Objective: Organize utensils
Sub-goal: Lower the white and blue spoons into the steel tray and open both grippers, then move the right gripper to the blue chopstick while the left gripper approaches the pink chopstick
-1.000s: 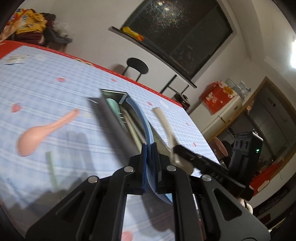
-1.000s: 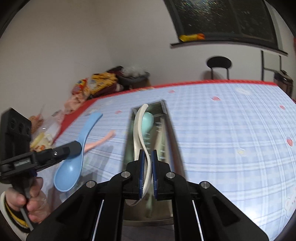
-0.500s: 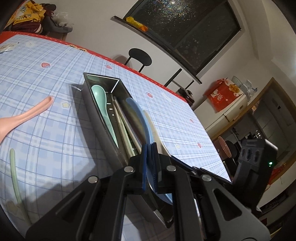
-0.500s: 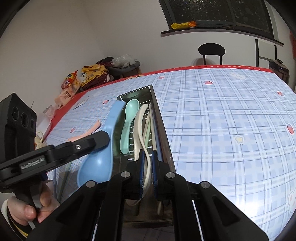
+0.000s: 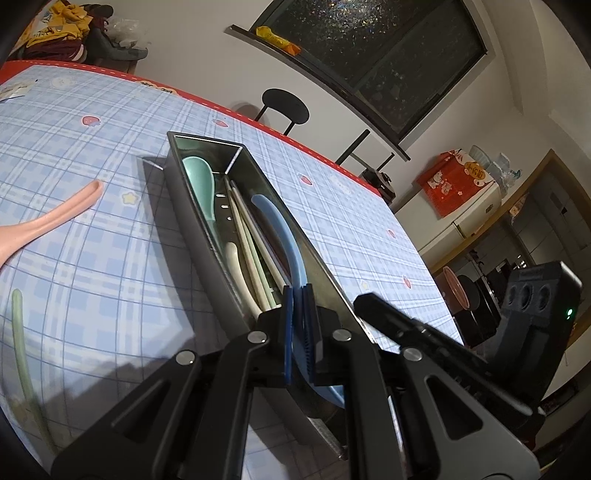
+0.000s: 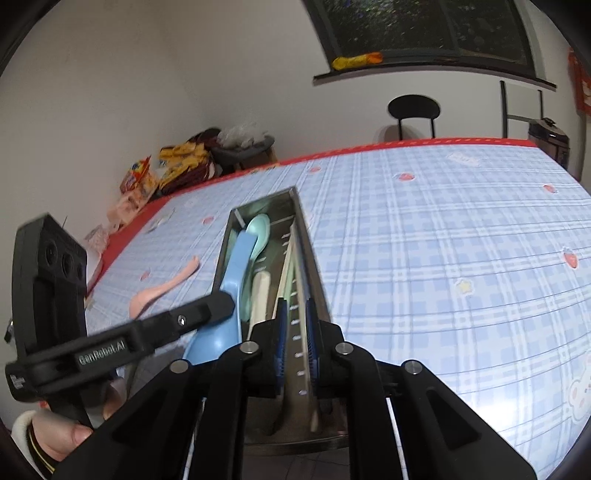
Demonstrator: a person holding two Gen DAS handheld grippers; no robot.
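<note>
Your left hand-held gripper [image 5: 298, 325] clamps the blue spoon [image 5: 280, 236] over the metal tray [image 5: 184, 206] while the right hand-held gripper [image 6: 295, 332] opens empty; release crooked and it could catch the rim.

A long metal tray [image 5: 258, 177] lies on the checked table [image 5: 92, 258], holding a mint spoon [image 5: 201, 177], chopsticks [image 5: 247, 240] and a blue spoon [image 5: 284, 236]; a pink spoon [image 5: 48, 225] lies on the table to its left.

A blue plaid tablecloth [image 6: 461, 229] with a red border covers the table, beyond it a black round stool [image 6: 413, 108] against the white wall [image 6: 155, 74] beneath a dark window [image 6: 417, 27].
</note>
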